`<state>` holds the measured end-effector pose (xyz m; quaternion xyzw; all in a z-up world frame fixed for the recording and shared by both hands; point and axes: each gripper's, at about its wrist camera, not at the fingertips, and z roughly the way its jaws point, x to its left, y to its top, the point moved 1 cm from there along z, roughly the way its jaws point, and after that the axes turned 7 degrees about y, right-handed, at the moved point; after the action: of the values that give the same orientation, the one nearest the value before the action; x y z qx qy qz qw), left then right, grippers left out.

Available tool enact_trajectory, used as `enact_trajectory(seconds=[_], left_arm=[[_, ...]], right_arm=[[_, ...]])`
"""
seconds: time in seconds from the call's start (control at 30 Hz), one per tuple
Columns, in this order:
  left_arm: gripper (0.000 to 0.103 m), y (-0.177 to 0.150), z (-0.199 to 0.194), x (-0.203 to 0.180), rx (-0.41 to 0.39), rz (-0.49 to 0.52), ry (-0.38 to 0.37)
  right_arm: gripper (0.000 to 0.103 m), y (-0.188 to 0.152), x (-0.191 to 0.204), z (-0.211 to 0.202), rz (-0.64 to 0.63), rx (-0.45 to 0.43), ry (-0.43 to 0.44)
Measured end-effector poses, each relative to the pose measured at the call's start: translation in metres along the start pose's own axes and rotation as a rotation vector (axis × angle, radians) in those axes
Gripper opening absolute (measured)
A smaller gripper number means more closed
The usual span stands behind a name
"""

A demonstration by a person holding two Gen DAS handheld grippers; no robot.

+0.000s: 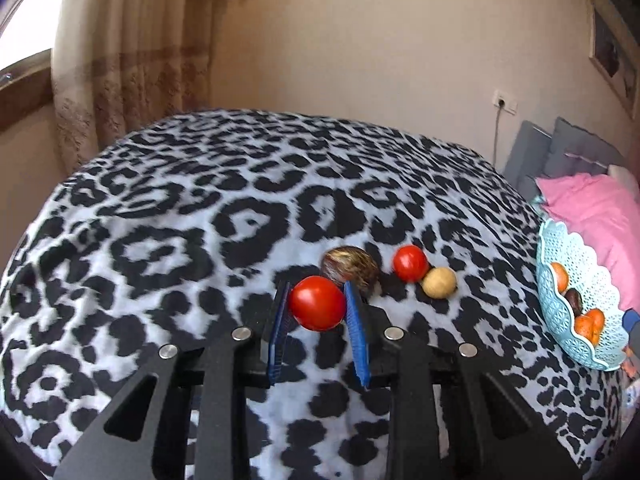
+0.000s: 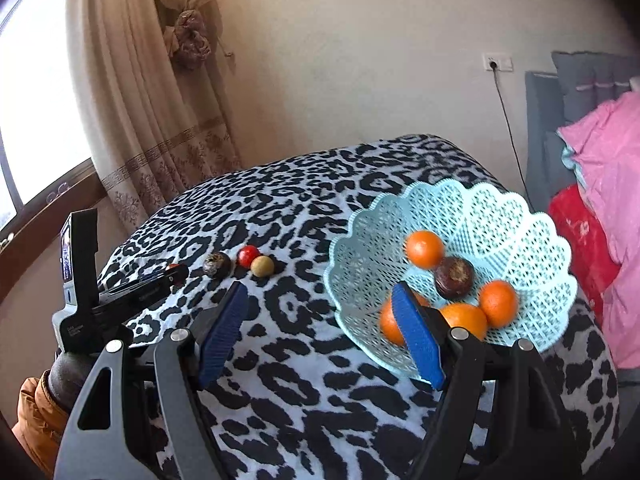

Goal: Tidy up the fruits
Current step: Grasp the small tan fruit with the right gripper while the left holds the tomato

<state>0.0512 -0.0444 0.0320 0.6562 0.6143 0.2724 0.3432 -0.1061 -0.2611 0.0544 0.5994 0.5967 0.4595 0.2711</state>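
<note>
A: Left wrist view first. What sits at the center?

B: The left gripper (image 1: 318, 304) is clamped on a red tomato (image 1: 317, 303); the blue fingers (image 1: 357, 332) press it from both sides, low in the middle of the frame. It is over the leopard-print bed cover (image 1: 180, 216).

A: And behind it?

B: Just above it lies a dark brown fruit (image 1: 349, 267). To the right of that come a second red tomato (image 1: 409, 263) and a small tan fruit (image 1: 439, 282), those two touching. At the right edge the light blue lattice basket (image 1: 568, 344) shows in part, with orange fruits and a dark one inside. A pink pillow (image 1: 592, 208) lies above the basket.

A: Now the right wrist view.

B: The right gripper (image 2: 320, 332) stands wide with nothing between its fingers (image 2: 222, 332), low in the frame. Its right finger overlaps the near rim of the basket (image 2: 360, 240) in the picture; I cannot tell whether it touches. Inside the basket lie four oranges (image 2: 425, 249) and one dark brown fruit (image 2: 454, 277).

A: The rest?

B: At left center the left gripper (image 2: 176, 274) appears from the side, its tomato mostly hidden. Right of it, in a row, are the dark fruit (image 2: 217, 265), the red tomato (image 2: 247, 256) and the tan fruit (image 2: 262, 266). A curtain (image 2: 160, 112) hangs at upper left.
</note>
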Motion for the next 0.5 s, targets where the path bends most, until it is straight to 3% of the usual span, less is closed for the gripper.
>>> enact_trajectory(seconds=[0.33,0.5], left_arm=[[0.027,0.001,-0.008,0.011,-0.033,-0.029,0.035],[0.027,-0.001,-0.01,0.012,-0.038,-0.039,0.042]], right_arm=[[0.076,0.025,0.052,0.068,-0.186,0.134,0.054],[0.076,0.027,0.066,0.112,-0.203,0.215,0.056]])
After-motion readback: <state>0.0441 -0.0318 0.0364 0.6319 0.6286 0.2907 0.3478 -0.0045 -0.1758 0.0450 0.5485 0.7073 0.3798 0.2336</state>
